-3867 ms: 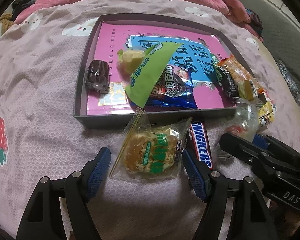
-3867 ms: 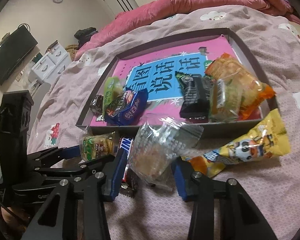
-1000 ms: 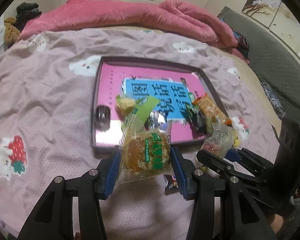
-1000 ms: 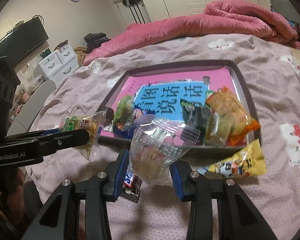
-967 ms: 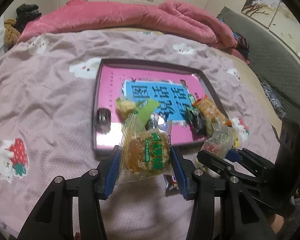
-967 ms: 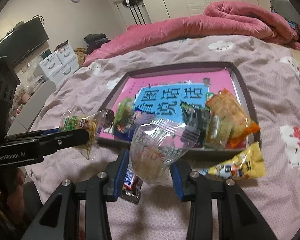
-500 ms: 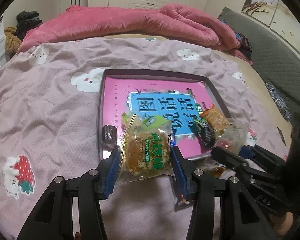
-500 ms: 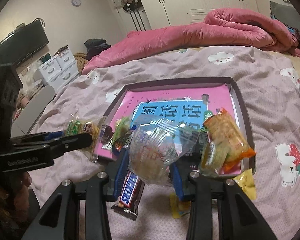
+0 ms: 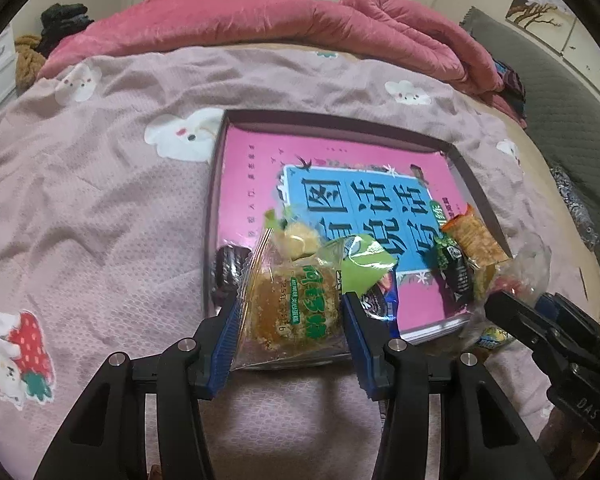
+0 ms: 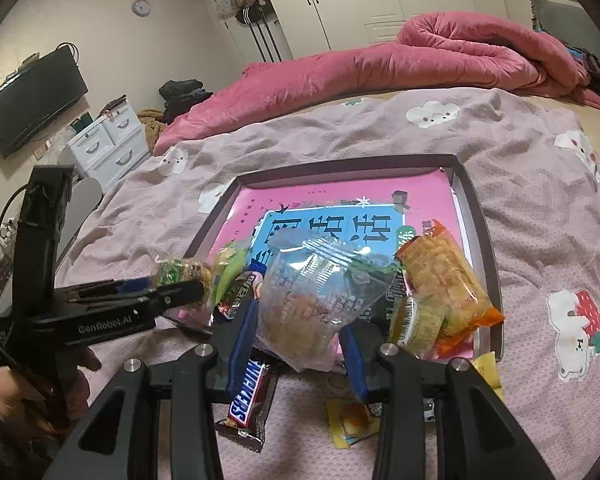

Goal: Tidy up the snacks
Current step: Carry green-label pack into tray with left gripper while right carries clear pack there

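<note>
My left gripper (image 9: 290,332) is shut on a clear-wrapped golden cake with green print (image 9: 294,304), held above the near left corner of a shallow dark tray (image 9: 216,184) lined with a pink and blue book. My right gripper (image 10: 300,332) is shut on a crinkly clear bag of snack (image 10: 312,300), held over the tray's near edge (image 10: 480,216). In the tray lie a green packet (image 9: 366,264), a dark round cake (image 9: 226,268), a black packet (image 9: 456,272) and an orange packet (image 10: 440,276). The left gripper (image 10: 180,284) shows at left in the right wrist view.
A Snickers bar (image 10: 248,400) and a yellow cartoon packet (image 10: 352,420) lie on the pink printed bedspread (image 9: 100,208) in front of the tray. A rolled pink quilt (image 10: 380,60) lies across the far side. A white drawer unit (image 10: 108,140) stands beyond the bed.
Both grippers have carried their packets forward from the bedspread to over the tray's near edge. The left one came closer to the tray and lower; the Snickers bar stays behind on the bed.
</note>
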`<move>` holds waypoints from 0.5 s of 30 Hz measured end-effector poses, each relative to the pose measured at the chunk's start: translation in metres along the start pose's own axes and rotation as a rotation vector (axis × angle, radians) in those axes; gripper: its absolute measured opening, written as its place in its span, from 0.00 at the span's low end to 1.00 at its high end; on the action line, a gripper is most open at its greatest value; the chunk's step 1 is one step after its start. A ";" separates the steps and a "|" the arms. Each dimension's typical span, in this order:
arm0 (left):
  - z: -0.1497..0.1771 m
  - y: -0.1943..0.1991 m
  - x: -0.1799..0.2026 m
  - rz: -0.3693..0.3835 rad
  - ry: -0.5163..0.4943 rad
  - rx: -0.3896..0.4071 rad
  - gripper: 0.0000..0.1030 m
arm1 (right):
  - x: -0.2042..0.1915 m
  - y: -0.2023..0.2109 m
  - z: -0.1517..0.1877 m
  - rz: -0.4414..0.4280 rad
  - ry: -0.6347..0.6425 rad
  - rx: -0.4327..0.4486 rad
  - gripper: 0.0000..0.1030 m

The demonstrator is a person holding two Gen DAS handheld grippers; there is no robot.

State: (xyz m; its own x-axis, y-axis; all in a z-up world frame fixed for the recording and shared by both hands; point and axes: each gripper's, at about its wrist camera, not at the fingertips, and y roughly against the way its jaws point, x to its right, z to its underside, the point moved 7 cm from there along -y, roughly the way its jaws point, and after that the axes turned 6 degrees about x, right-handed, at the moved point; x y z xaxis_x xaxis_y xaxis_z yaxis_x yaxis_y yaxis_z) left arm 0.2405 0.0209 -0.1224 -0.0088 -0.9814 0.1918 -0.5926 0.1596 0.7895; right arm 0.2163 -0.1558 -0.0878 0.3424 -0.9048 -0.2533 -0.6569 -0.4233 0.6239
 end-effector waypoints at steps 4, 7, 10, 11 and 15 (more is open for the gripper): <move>0.003 -0.005 0.004 0.010 0.008 -0.004 0.50 | -0.001 -0.010 -0.002 0.003 0.004 -0.017 0.39; 0.004 -0.007 0.004 0.017 0.012 -0.009 0.50 | -0.004 -0.019 -0.005 0.002 0.008 -0.028 0.39; 0.004 -0.008 0.004 0.021 0.016 -0.013 0.50 | -0.008 -0.030 -0.006 -0.002 0.013 -0.045 0.39; 0.004 -0.008 0.003 0.022 0.018 -0.013 0.50 | -0.009 -0.033 -0.007 -0.002 0.015 -0.050 0.39; 0.005 -0.008 0.003 0.025 0.019 -0.013 0.51 | -0.015 -0.044 -0.005 -0.001 0.026 -0.073 0.39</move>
State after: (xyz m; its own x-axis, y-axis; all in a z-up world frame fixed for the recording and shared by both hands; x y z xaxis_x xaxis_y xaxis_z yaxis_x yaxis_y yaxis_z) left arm 0.2412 0.0162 -0.1313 -0.0077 -0.9749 0.2225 -0.5822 0.1853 0.7917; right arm 0.2434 -0.1235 -0.1072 0.3608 -0.9024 -0.2355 -0.6064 -0.4188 0.6759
